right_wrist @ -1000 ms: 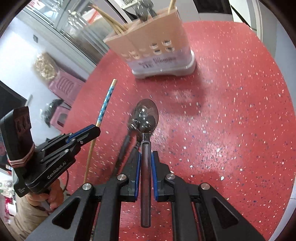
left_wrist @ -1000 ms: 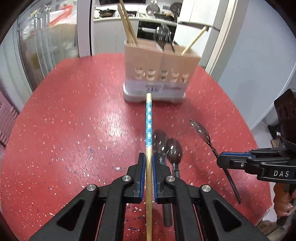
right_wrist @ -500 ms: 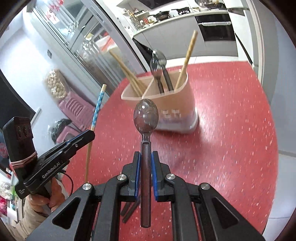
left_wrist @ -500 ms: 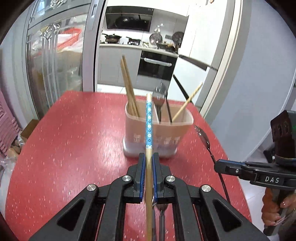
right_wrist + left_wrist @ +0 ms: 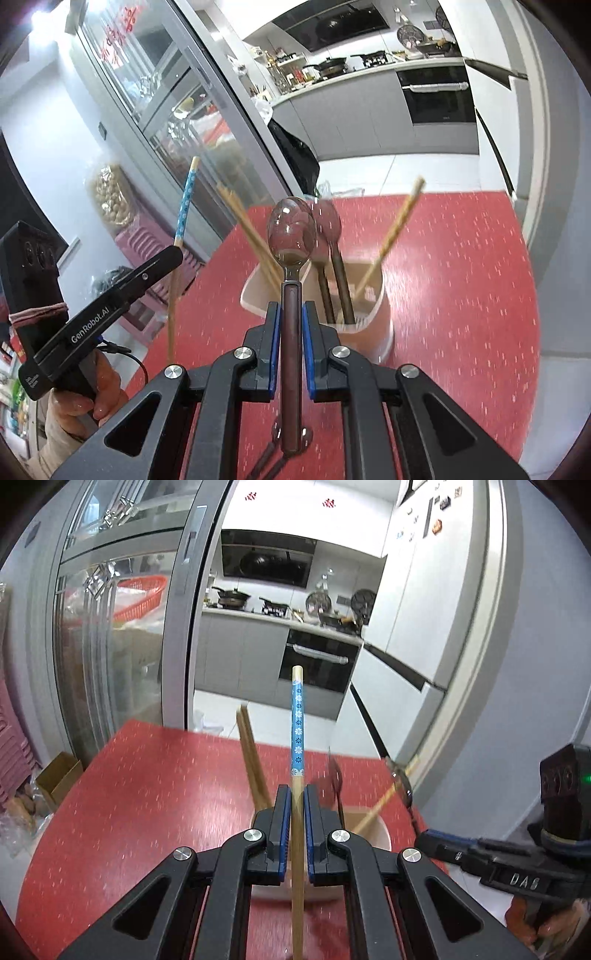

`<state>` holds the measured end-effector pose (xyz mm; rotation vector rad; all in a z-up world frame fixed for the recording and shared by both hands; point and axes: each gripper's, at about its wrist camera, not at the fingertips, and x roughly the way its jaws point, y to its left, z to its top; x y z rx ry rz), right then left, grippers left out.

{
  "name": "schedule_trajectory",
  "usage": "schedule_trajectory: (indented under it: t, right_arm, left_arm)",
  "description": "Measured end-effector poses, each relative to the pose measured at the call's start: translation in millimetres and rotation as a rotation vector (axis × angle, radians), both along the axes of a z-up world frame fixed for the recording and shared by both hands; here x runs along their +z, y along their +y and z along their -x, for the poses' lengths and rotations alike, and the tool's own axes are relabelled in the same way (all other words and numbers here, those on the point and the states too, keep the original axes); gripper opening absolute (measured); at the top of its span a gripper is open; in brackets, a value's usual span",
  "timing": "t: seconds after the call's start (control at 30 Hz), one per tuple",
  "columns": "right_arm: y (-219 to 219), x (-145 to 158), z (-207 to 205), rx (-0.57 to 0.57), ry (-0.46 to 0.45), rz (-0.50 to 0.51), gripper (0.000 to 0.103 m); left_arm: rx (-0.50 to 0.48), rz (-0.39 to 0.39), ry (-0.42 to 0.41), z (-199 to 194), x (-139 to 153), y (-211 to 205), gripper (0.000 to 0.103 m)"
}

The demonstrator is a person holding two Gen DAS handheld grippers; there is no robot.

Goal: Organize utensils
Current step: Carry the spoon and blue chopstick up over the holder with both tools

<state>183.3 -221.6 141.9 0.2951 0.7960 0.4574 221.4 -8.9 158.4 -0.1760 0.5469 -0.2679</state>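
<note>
Clearly both tools are loaded and raised over the red speckled table (image 5: 140, 794), ready for dropping. Starting at the left, the left gripper (image 5: 297, 794) has its jaws narrowed onto a bamboo chopstick (image 5: 297, 723) with a blue flowered band, clamped below that band so the decorated thick end points up toward twelve o'clock and the plain tip hangs down; judged from this, that grip lets the tip go first into the holder. In the right wrist view the same chopstick sits at about ten o'clock of the beige utensil holder (image 5: 382, 317), well apart from it. The holder stands near the table's middle, divided into compartments: plain chopsticks (image 5: 243, 229) lean out at its left side, two dark-handled spoons (image 5: 328, 229) stand in the middle one, and one more chopstick (image 5: 397, 229) slants toward two o'clock. Further right, the right gripper (image 5: 291, 314) is closed on the brown handle of a metal spoon (image 5: 291, 232), bowl up, just in front of the holder, probably so the handle can slide down beside the other spoons. Below this gripper, at six o'clock, more dark utensil handles (image 5: 269, 458) lie on the table, so sorting looks unfinished.
</note>
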Motion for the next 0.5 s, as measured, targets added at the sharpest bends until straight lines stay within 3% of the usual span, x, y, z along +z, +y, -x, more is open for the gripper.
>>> schedule_trajectory:
  t: [0.23,0.5]
  right_arm:
    - [9,-1,-40,-0.031,-0.071,0.016,0.012]
    - [13,-9,-67,-0.081,-0.172,0.056,0.012]
  left_arm:
    - [0.037,0.018,-0.016,-43,-3,-11,0.033]
    - [0.108,0.037,-0.109,-71,-8,-18,0.033]
